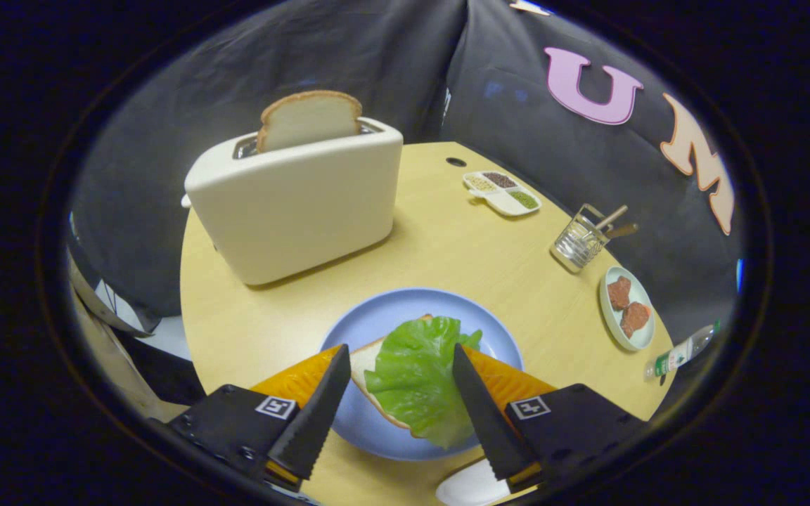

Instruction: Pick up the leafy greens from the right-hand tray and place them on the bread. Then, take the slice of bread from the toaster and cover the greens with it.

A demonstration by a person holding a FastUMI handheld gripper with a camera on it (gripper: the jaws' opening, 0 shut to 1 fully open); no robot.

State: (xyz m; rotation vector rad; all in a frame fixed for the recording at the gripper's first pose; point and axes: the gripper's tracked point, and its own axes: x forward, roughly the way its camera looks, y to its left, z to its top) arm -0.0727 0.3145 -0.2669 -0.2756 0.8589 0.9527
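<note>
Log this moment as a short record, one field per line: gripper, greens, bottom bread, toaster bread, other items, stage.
gripper: gripper open, fingers either side of the greens, not pressing them
greens: lettuce leaf lying on the bread slice, between the fingers
plate: blue plate under the bread, on the wooden table
toaster bread: second slice standing up out of the white toaster, beyond the plate
other items: divided seasoning dish, utensil holder, plate of meat, small bottle
stage: greens placed; top slice not yet taken

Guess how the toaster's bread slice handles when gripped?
The bread slice stands upright in the toaster, so probably stiff enough. Looks light, likely crushable. The open claw hovers over the lettuce.
</note>
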